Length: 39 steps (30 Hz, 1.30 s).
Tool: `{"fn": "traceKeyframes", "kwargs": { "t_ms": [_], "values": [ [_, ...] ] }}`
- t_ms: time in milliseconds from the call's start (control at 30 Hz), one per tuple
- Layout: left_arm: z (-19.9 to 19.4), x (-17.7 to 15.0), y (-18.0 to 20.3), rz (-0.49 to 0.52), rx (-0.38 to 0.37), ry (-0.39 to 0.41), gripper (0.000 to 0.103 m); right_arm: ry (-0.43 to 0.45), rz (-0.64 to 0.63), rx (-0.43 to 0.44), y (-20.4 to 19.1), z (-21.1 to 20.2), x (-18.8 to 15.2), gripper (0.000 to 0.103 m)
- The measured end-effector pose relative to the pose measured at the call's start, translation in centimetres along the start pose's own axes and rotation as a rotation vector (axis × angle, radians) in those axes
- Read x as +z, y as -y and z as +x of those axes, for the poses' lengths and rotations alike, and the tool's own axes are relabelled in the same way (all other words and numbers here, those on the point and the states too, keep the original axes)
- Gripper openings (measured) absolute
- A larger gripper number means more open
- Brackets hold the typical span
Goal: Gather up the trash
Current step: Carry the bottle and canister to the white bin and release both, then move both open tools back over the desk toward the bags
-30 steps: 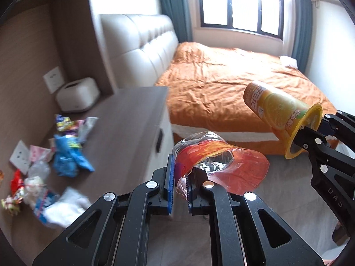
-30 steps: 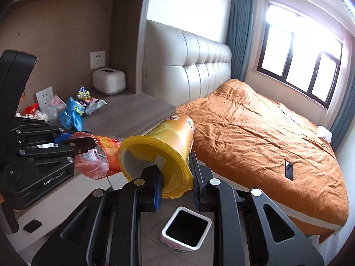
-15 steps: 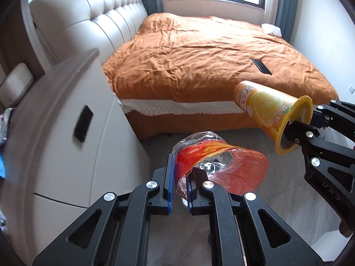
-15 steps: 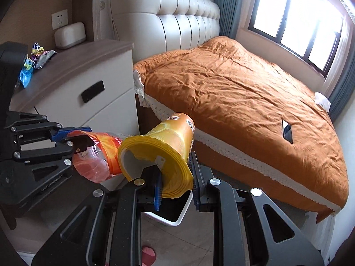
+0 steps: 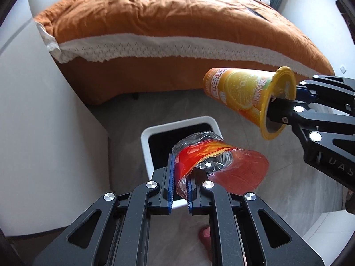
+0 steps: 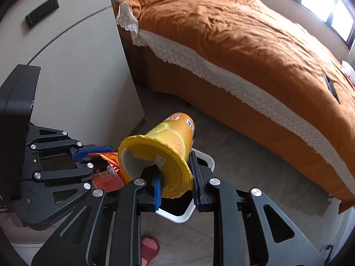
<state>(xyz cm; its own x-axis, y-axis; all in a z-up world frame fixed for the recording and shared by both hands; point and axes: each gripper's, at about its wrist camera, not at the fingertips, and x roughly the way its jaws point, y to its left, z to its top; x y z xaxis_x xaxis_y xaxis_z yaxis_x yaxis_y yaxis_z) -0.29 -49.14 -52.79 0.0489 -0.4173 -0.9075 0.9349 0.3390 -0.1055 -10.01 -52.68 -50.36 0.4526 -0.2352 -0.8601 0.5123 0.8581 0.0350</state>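
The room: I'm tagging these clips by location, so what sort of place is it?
A bedroom, most likely: a bed with an orange cover, a bedside cabinet next to it, and a small white bin on the floor.

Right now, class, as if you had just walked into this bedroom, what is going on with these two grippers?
A person is collecting trash with a gripper in each hand. The left gripper is shut on a crumpled red and clear plastic cup, held over the open white bin on the floor. The right gripper is shut on the rim of a yellow orange-drink cup, tipped on its side just above the bin. Neither piece has been dropped in yet. The bin stands between a white cabinet and the orange bed.
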Motion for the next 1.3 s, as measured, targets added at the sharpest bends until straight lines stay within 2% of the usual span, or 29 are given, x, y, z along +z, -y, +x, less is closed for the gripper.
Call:
{"fn": "traceKeyframes", "kwargs": {
  "t_ms": [67,100,133,167,200,233,267,300,467,700,833,1100,1300],
  "values": [
    [2.1,-0.3,-0.2,-0.011,-0.028,-0.021,0.009,-0.032,0.001,0.022,0.5,2.5,-0.6,0.025],
    [2.9,-0.5,-0.2,-0.012,-0.032,-0.024,0.009,-0.030,-0.004,0.006,0.6,3.5,-0.9,0.027],
    [3.8,-0.7,-0.1,-0.011,-0.040,-0.038,0.010,-0.047,-0.006,0.010,0.6,4.8,-1.3,0.034],
    [4.7,-0.9,0.0,-0.007,-0.046,-0.051,0.014,-0.073,-0.008,0.025,0.7,6.0,-1.6,0.044],
    [5.5,-1.1,0.0,-0.002,-0.046,-0.063,0.022,-0.095,-0.013,0.039,0.6,7.3,-1.9,0.073],
    [6.7,-1.4,0.0,0.004,-0.028,-0.105,0.047,-0.101,-0.015,0.041,0.7,8.1,-2.1,0.087],
    [7.2,-1.6,-0.2,0.001,-0.036,-0.120,0.096,-0.102,-0.010,0.044,0.9,8.4,-2.1,0.093],
    [7.1,-2.0,-0.4,-0.014,-0.008,-0.103,0.097,-0.109,-0.003,0.055,1.1,8.7,-2.1,0.098],
    [4.1,-1.8,-1.1,-0.052,0.013,-0.080,0.098,-0.065,-0.019,0.035,1.3,6.6,-2.0,0.098],
    [0.1,-0.5,-1.5,-0.030,0.055,-0.044,0.098,-0.033,-0.026,0.026,0.3,2.7,-0.8,0.098],
    [-3.6,0.2,-1.2,-0.024,0.069,-0.011,0.098,0.000,-0.020,0.016,-0.3,-0.8,0.0,0.098],
    [-13.7,1.6,0.0,-0.059,0.135,0.073,0.098,0.120,-0.002,0.023,-1.4,-10.5,2.9,0.098],
    [-24.2,2.2,0.7,-0.117,0.212,0.186,0.098,0.269,-0.037,0.046,-3.1,-19.1,5.9,0.098]
  ]
}}
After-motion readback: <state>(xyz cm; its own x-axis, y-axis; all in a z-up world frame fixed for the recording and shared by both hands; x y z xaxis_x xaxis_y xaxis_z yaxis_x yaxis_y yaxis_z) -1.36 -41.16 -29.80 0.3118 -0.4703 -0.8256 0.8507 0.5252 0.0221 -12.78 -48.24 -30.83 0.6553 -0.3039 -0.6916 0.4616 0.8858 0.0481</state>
